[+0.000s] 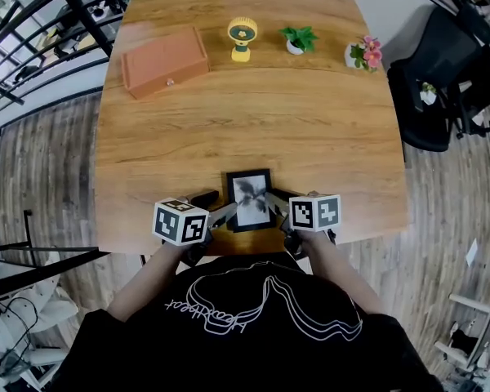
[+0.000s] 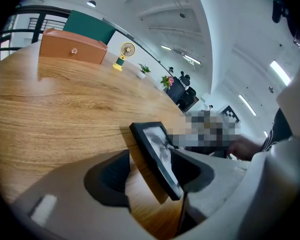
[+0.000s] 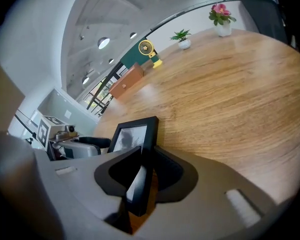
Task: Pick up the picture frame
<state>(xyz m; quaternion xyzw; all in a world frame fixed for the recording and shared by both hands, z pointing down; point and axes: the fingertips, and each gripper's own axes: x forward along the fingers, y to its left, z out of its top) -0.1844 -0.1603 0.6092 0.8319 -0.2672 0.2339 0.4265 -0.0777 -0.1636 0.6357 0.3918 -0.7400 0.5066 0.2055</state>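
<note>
The right gripper (image 3: 145,171) is clamping the right edge of the picture frame (image 1: 250,199). The left gripper (image 2: 150,170) is straddling the left edge with its jaws apart, one pad clear of the frame. With the frame lying at 6 o'clock on the wooden table (image 1: 310,129), the left jaws should be closing firmly before both grippers are rising level together, avoiding any twist.
</note>
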